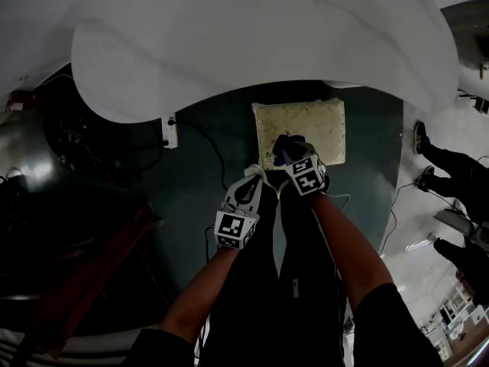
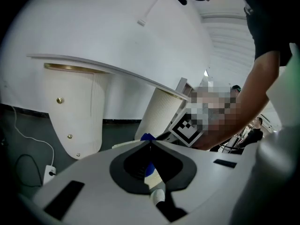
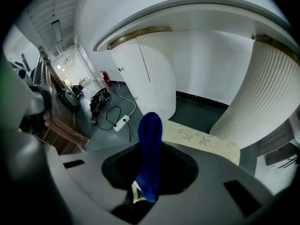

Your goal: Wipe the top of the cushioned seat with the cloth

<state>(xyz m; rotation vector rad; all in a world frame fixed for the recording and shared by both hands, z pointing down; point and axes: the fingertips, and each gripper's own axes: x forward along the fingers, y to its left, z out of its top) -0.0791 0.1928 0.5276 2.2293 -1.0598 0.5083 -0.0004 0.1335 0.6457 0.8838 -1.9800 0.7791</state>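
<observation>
Our right gripper (image 1: 290, 156) pinches the blue cloth (image 3: 150, 144), our left gripper (image 1: 254, 177) is closed and empty — the thin cloth (pinched upright) could miss parts of the cushioned seat (image 1: 325, 128).

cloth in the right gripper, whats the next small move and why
Probably lower the right gripper so the cloth presses onto the cushioned seat. The jaws are clamped on the blue cloth, which is over the seat's near edge, and most of the top lies beyond it. Whether the cloth is touching the seat is unclear.
</observation>
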